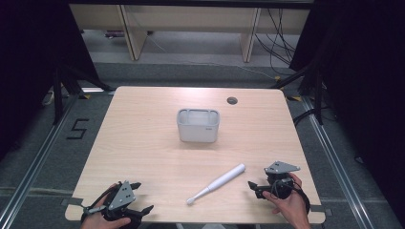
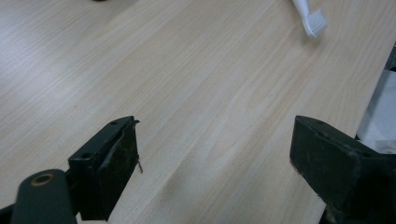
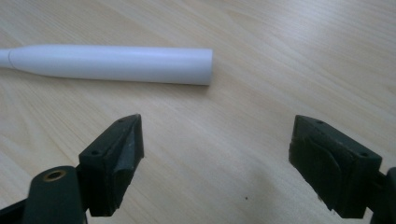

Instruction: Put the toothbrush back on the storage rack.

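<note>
Gaping wide with nothing between its jaws, the right gripper (image 3: 217, 140) hangs just above the wood, and the white plastic electric toothbrush (image 3: 109, 64) lies a little ahead of the jaws and off toward the left one, its blunt handle end nearest. That offset is the likely trouble: closing from this line, I judge one jaw would catch only the butt end, and the smooth round handle could roll or spin away across the table. Coming down too steeply could also jam the jaw tips into the light wooden tabletop (image 1: 143, 143).

The left gripper (image 2: 215, 154) is likewise spread and empty, with bare wood ahead of it and the toothbrush's bristle head (image 2: 314, 22) well beyond its right jaw.

Outward, room is generous: open wood runs ahead of both grippers to the grey rectangular plastic bin (image 1: 198, 125), which stands well apart at mid-table. Both hands, though, sit near the table's front edge, so a nudged brush could go over it.
</note>
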Motion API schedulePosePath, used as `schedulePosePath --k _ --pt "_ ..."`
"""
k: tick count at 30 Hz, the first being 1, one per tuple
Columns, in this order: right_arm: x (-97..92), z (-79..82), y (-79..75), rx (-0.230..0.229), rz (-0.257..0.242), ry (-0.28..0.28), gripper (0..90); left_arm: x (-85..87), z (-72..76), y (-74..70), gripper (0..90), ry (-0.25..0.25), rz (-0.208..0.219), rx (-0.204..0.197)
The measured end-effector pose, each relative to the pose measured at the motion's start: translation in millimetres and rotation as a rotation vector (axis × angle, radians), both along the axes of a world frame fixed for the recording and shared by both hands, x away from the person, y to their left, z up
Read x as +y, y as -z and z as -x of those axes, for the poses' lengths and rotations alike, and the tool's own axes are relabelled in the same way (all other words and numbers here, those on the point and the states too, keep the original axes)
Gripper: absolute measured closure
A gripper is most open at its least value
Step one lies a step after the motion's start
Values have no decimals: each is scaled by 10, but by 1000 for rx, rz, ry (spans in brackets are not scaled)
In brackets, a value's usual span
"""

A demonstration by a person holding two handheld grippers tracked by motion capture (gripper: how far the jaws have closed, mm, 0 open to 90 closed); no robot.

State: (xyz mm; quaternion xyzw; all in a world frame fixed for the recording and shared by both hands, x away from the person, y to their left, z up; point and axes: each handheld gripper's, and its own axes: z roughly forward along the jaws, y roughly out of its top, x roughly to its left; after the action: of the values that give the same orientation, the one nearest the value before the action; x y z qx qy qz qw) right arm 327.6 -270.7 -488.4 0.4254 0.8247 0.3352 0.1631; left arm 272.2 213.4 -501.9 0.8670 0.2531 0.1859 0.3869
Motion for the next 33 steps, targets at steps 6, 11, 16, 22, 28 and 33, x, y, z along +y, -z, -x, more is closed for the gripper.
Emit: schedulePosePath --k 6,11,16,22,28,33 --pt "57 -9 -33 -19 48 -46 227 1 -9 7 148 -5 7 -11" --pt "176 -22 -109 -52 67 -106 231 -3 -2 5 148 -11 16 -1" --pt "269 -24 -197 -71 77 -145 231 -6 -1 13 148 -14 20 -2" --pt "419 -29 -323 -83 102 -201 237 -7 0 12 148 -16 24 -1" --pt "607 -59 -343 -77 134 -262 233 -6 -4 17 147 -12 27 -8" --pt "699 -83 -340 -75 163 -294 235 11 -8 0 148 -5 -4 -4"
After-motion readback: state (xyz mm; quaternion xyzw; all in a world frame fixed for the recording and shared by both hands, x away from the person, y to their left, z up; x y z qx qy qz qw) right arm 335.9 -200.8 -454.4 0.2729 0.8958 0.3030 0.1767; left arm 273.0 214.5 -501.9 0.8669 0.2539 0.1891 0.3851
